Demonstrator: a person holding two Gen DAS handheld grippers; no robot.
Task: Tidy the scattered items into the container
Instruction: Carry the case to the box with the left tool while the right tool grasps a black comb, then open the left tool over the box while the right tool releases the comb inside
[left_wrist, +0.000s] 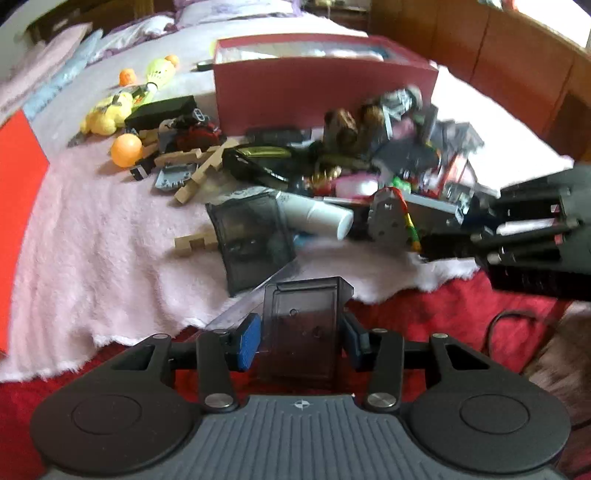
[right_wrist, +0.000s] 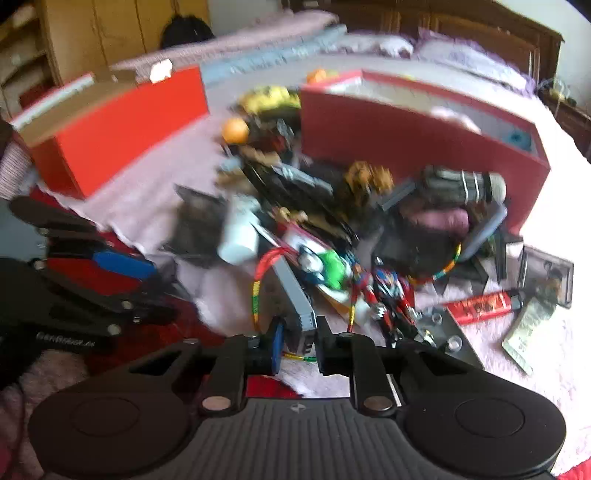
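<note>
Both grippers clamped on items at the near edge of a cluttered pink blanket, the red box beyond.

Nearest, the left gripper (left_wrist: 301, 338) has its blue-padded fingers (left_wrist: 248, 341) pressed against the sides of a smoky translucent plastic case (left_wrist: 300, 325), held over the red bedcover (left_wrist: 424, 317). The right gripper (right_wrist: 299, 341) is closed on the end of a flat grey plastic block (right_wrist: 291, 299) looped by a red, yellow and green beaded cord (right_wrist: 255, 291). Just beyond lie a second dark translucent case (left_wrist: 255, 236), a white cylindrical bottle (left_wrist: 317, 216), a red-and-blue robot figure (right_wrist: 388, 295) and pale wooden puzzle blocks (left_wrist: 195, 166), heaped on the fluffy pink blanket (left_wrist: 110, 240). An orange ball (left_wrist: 126, 149) and a yellow plush toy (left_wrist: 107, 114) sit to the left. Behind the heap stands the open dark-red rectangular box (left_wrist: 321, 96), touching the pile's far side.
</note>
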